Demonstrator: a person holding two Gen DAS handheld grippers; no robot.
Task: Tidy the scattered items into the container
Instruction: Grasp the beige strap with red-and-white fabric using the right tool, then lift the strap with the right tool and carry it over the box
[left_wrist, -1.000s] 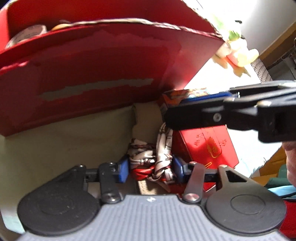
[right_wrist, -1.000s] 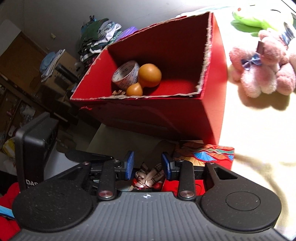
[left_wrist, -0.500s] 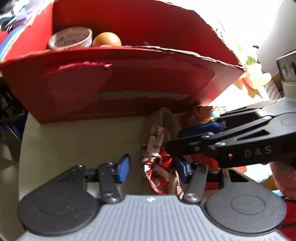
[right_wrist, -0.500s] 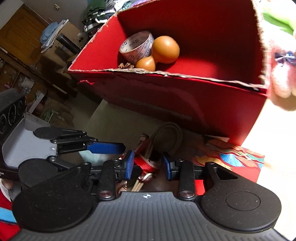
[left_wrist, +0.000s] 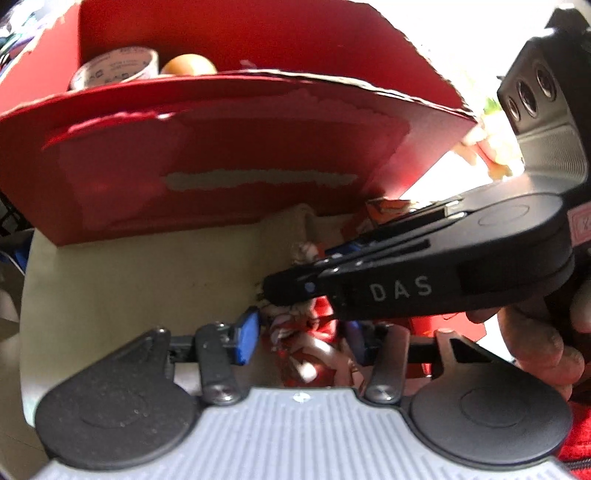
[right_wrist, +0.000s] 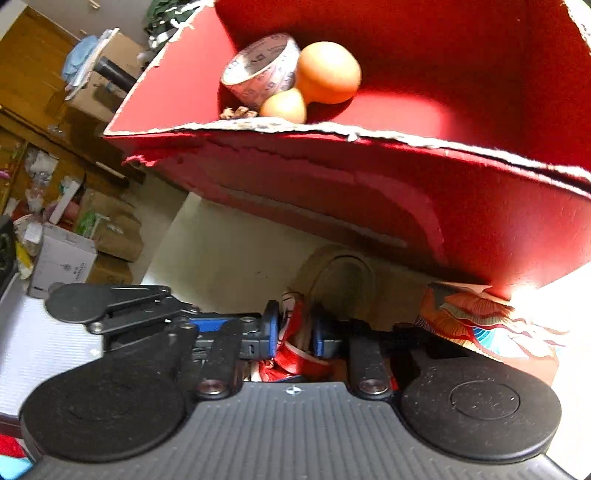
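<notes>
Right gripper (right_wrist: 293, 338): jaws have just been closing and now stand narrow, pads pressed on the red-and-white patterned scarf (right_wrist: 291, 354) bunched between them.

Left gripper (left_wrist: 301, 341): jaws have narrowed a little but stay part open. The scarf (left_wrist: 306, 354) lies between them; the near blue pad stands clear of the cloth, the far pad is hidden behind the right gripper (left_wrist: 295, 284), so no grip there.

Half a second ago the right jaws were still apart around the cloth; the pinch is new. Judgement: the pick is made, and lifting is the next step.

Scarf position: on the cream table (right_wrist: 229, 251), just in front of the red box (right_wrist: 369, 192), not yet inside. A patterned red carton (right_wrist: 480, 321) lies beside it.

Already in the box: tape roll (right_wrist: 258, 70) and a tan gourd-shaped piece (right_wrist: 325, 77).

Risk: loose cloth may trail or snag on the box's torn rim.
</notes>
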